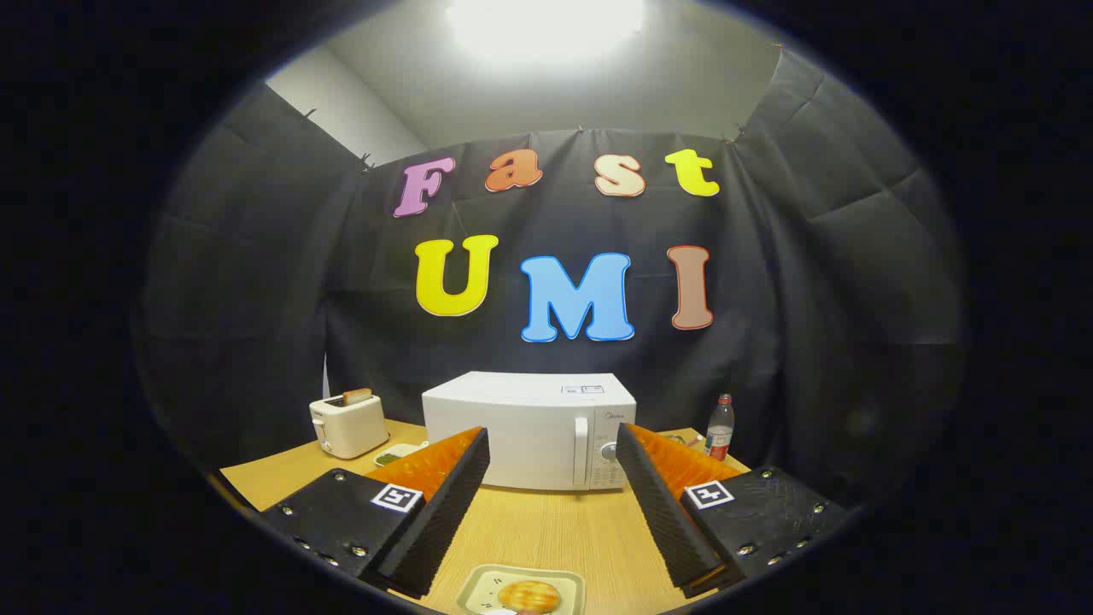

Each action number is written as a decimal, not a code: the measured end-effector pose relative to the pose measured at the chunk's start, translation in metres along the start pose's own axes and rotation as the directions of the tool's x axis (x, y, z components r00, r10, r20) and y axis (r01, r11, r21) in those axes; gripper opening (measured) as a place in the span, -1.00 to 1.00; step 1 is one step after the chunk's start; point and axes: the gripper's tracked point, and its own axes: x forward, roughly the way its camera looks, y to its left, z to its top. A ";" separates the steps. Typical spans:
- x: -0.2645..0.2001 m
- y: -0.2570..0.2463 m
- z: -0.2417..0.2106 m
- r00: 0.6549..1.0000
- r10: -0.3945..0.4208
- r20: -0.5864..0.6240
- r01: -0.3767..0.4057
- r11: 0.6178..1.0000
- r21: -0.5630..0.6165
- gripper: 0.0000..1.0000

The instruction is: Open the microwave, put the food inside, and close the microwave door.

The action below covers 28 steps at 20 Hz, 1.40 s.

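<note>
— Gaping wide, the gripper (551, 504) holds nothing. The food?
— On a plate (478, 589) between the fingers, on the counter (546, 530); the shut microwave (529, 431) stands beyond.

One microwave (529, 430), one toaster (348, 424), one bottle (720, 427), two plates (478, 589), one tongs (551, 504) spread wide

Bare table (546, 521) up to microwave (529, 431) (door shut)
</note>
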 end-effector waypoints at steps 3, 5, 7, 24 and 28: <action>-0.002 0.003 0.001 1.000 -0.003 -0.001 0.003 1.000 -0.002 0.92; -0.004 0.000 0.002 1.000 -0.018 0.001 0.018 1.000 0.000 0.93; -0.005 0.000 0.002 1.000 -0.031 0.002 0.031 0.999 0.009 0.93; 0.029 0.005 -0.005 1.000 -0.026 -0.013 0.027 1.000 0.005 0.93; 0.061 -0.006 -0.008 0.999 -0.041 -0.008 0.041 0.999 -0.007 0.93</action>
